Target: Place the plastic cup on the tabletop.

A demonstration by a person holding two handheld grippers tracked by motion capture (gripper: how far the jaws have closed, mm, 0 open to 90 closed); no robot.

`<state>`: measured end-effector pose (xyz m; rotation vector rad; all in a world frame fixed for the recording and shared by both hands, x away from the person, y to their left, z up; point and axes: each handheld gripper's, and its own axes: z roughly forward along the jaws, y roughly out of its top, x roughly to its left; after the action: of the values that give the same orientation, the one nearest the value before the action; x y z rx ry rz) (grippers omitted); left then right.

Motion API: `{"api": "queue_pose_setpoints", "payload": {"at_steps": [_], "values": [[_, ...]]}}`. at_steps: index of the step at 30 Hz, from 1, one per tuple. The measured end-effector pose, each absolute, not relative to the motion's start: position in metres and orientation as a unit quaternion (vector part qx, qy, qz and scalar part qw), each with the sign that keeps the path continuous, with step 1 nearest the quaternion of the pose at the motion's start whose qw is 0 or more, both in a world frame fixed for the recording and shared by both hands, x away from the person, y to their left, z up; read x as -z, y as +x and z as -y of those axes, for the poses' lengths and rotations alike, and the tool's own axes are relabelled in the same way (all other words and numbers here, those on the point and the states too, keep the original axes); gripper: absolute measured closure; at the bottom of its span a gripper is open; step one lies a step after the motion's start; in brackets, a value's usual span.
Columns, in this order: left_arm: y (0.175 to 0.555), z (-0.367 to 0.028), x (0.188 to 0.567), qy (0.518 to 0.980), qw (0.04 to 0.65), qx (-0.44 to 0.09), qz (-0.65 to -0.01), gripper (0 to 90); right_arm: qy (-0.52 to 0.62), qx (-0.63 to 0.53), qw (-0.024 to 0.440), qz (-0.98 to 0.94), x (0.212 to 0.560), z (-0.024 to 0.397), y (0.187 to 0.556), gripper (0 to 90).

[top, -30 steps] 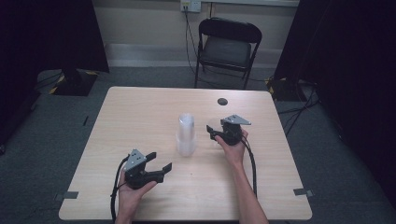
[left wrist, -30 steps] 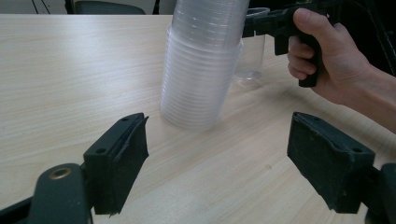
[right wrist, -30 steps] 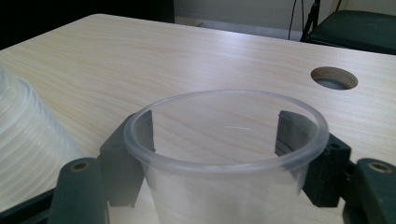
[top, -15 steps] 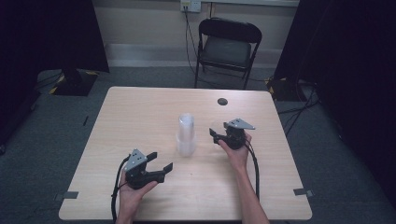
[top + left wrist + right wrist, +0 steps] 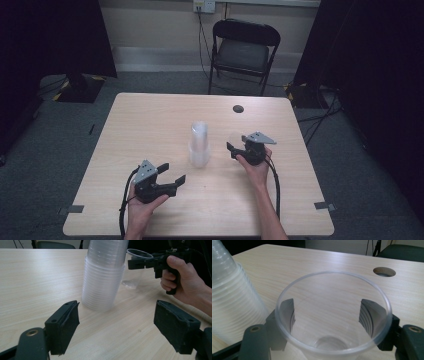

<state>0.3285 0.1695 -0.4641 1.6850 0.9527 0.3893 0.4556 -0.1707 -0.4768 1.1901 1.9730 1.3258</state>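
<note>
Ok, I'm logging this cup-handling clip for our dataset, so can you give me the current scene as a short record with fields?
work surface: light wooden table with a round cable hole
main item: upside-down stack of clear plastic cups, mid-table
right gripper: shut on a single clear plastic cup, upright, jaws on either side of its wall, right of the stack
left gripper: open, nothing between its jaws, facing the stack
cup versus stack: apart
background: black folding chair behind the table
</note>
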Motion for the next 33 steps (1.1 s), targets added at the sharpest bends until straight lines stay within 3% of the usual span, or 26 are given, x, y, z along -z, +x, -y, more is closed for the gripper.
{"api": "queue_pose_setpoints", "payload": {"at_steps": [9, 23, 33], "values": [[0.328, -0.171, 0.464, 0.711, 0.554, -0.162, -0.403, 20.1, 0.436, -0.482, 0.235, -0.723, 0.478, 0.168, 0.456, 28.6], [0.328, -0.171, 0.464, 0.713, 0.55, -0.164, -0.402, 20.1, 0.454, -0.464, 0.219, -0.729, 0.481, 0.168, 0.454, 15.1], [0.329, -0.174, 0.464, 0.709, 0.548, -0.171, -0.409, 20.1, 0.465, -0.462, 0.225, -0.721, 0.481, 0.176, 0.443, 15.2]]}}
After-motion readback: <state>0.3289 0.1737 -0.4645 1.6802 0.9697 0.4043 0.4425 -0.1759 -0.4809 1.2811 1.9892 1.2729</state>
